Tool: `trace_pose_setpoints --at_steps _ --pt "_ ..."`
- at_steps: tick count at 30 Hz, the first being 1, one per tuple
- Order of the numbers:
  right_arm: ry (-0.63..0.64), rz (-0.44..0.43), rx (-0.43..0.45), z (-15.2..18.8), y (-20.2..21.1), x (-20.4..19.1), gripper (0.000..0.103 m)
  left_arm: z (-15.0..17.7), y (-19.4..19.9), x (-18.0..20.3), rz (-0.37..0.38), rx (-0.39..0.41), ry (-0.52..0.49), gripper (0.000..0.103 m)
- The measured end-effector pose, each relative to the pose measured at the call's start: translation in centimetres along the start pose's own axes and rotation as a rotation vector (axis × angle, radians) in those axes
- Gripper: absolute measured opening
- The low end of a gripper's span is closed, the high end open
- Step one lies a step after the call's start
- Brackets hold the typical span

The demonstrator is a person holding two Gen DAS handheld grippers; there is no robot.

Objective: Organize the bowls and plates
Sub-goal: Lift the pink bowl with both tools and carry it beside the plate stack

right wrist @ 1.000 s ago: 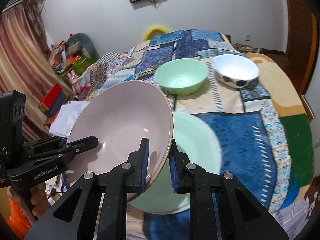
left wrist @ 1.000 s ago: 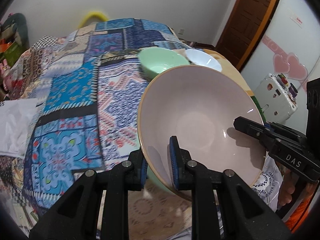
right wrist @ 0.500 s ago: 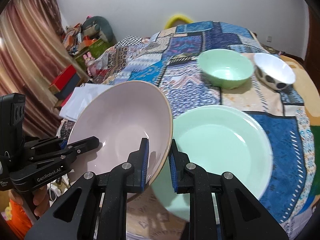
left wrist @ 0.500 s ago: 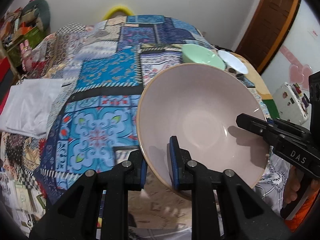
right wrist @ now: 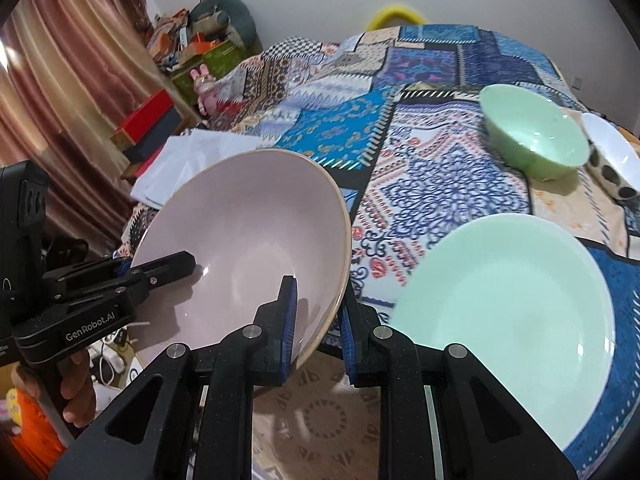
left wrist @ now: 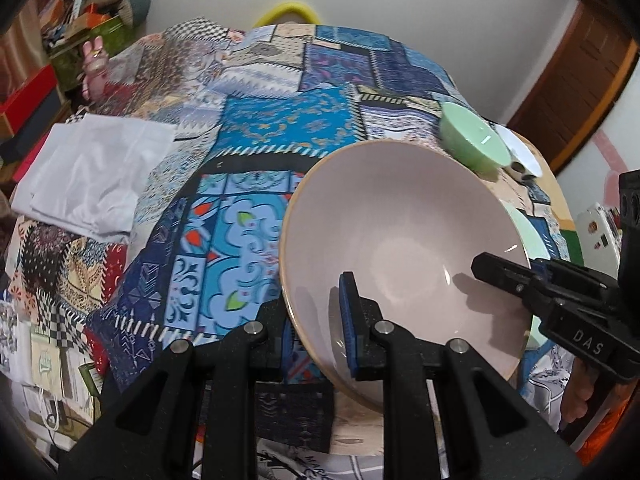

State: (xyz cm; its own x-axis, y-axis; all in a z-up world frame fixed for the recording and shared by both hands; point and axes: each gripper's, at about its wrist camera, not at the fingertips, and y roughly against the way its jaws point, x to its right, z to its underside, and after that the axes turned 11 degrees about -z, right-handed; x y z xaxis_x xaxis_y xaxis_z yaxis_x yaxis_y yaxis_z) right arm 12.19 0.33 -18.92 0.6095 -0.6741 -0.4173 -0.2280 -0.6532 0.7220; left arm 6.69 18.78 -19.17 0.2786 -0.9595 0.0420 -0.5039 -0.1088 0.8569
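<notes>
Both grippers hold a large pink plate [left wrist: 404, 248] by opposite rims, lifted above the bed. My left gripper [left wrist: 318, 320] is shut on its near rim; the plate also shows in the right wrist view [right wrist: 248, 240], where my right gripper [right wrist: 318, 320] is shut on its other rim. A large mint green plate [right wrist: 508, 312] lies on the patchwork bedspread [right wrist: 432, 168] to the right of the pink plate. A mint green bowl [right wrist: 532, 136] and a white bowl with dark spots [right wrist: 612, 156] stand farther back right.
A folded white cloth [left wrist: 96, 176] lies on the bed's left side. Boxes and clutter [right wrist: 152, 120] stand by the curtain on the left. A brown door [left wrist: 576, 76] is at the back right.
Both grippers have carried the pink plate leftward, off from above the green plate, which now lies fully uncovered to its right.
</notes>
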Motion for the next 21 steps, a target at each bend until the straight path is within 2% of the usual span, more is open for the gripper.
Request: trace_pose_setpoints --at_steps 13,21 --pt "-0.004 0.015 -0.079 0.4 -3.6 0.5 0.018 1.0 -4.5 -2.2 0.005 -0.090 0.064 0.020" --pt "-0.001 0.018 -0.095 0.5 -3.6 0.3 0.021 1.3 -4.4 -1.8 -0.006 -0.072 0.047 0.020"
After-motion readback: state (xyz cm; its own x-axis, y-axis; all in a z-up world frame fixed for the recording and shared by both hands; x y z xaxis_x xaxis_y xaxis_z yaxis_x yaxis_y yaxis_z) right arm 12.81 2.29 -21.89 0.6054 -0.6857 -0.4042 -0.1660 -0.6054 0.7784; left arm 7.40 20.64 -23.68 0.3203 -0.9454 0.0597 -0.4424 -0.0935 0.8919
